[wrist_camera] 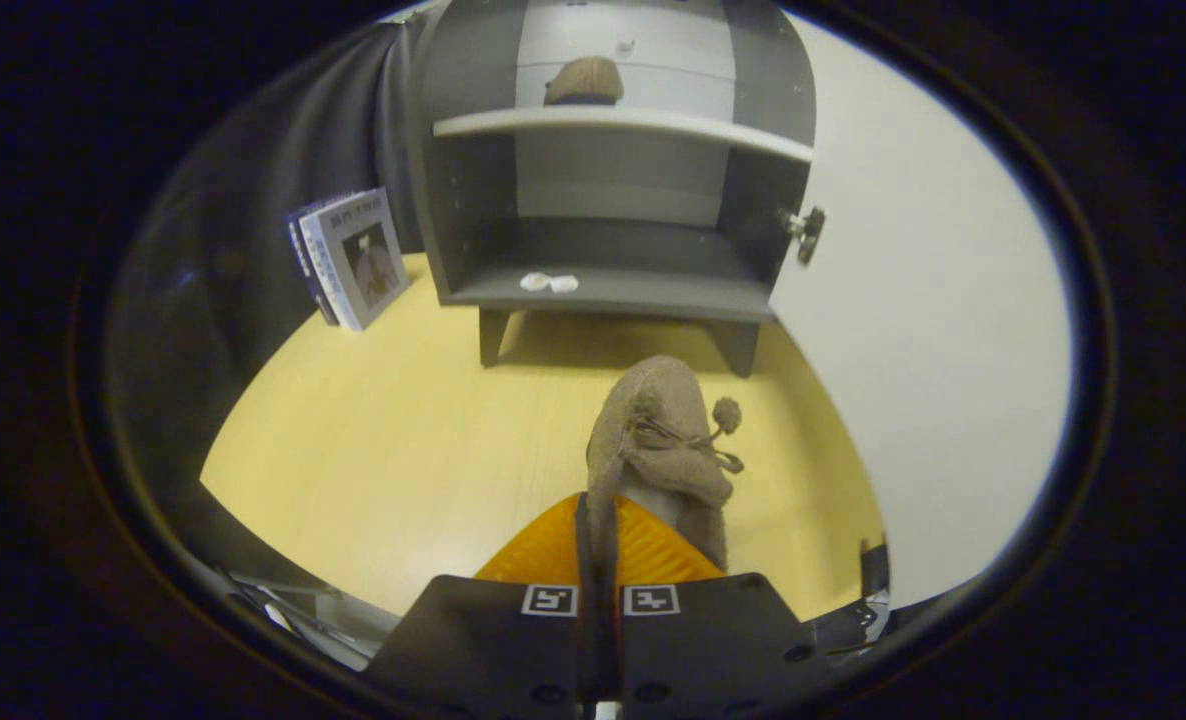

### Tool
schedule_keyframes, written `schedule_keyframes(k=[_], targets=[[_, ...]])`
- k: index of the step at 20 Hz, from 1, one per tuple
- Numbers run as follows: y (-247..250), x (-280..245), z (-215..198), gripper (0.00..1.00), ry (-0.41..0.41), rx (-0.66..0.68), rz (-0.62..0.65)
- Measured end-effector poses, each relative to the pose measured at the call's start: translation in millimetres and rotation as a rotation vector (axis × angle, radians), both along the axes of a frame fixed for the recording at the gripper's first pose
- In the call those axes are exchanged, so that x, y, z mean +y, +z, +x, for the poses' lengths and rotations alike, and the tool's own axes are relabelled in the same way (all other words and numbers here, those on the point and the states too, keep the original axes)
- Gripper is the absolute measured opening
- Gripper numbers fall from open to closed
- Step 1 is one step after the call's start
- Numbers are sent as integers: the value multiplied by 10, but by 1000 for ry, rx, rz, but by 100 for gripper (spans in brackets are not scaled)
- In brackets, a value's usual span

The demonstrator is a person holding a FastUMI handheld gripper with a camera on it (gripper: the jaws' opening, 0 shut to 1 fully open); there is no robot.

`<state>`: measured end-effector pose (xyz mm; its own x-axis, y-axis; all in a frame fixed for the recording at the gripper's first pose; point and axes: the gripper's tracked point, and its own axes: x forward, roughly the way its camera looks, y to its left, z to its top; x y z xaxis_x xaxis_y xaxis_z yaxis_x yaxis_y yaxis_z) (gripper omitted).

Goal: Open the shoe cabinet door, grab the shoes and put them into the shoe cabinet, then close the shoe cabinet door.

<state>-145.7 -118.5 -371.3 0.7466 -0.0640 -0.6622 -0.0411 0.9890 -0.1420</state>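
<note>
My gripper [599, 535] is shut on the rim of a tan suede shoe [658, 430] with a pom-pom lace, which hangs just ahead of the fingers above the yellow wooden table [403, 450]. Beyond it stands the grey shoe cabinet [613, 290] with its white door [913, 330] swung open to the right. A second tan shoe [583, 80] rests on the cabinet's upper shelf [623, 125]. The lower shelf holds a small white packet [549, 283].
A pair of books [348, 255] leans upright on the table to the left of the cabinet, against the dark cloth wall. The open door's latch [805, 230] juts out at the cabinet's right side.
</note>
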Motion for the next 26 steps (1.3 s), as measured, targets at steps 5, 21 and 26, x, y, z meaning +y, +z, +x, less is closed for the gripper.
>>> schedule_keyframes(k=[5, 21, 26], targets=[[1164, 76, 351, 2, -44, -181, -17], [2481, -197, 2965, 2, 25, -294, -83], [2166, -335, 3573, 2, 27, -222, -57]])
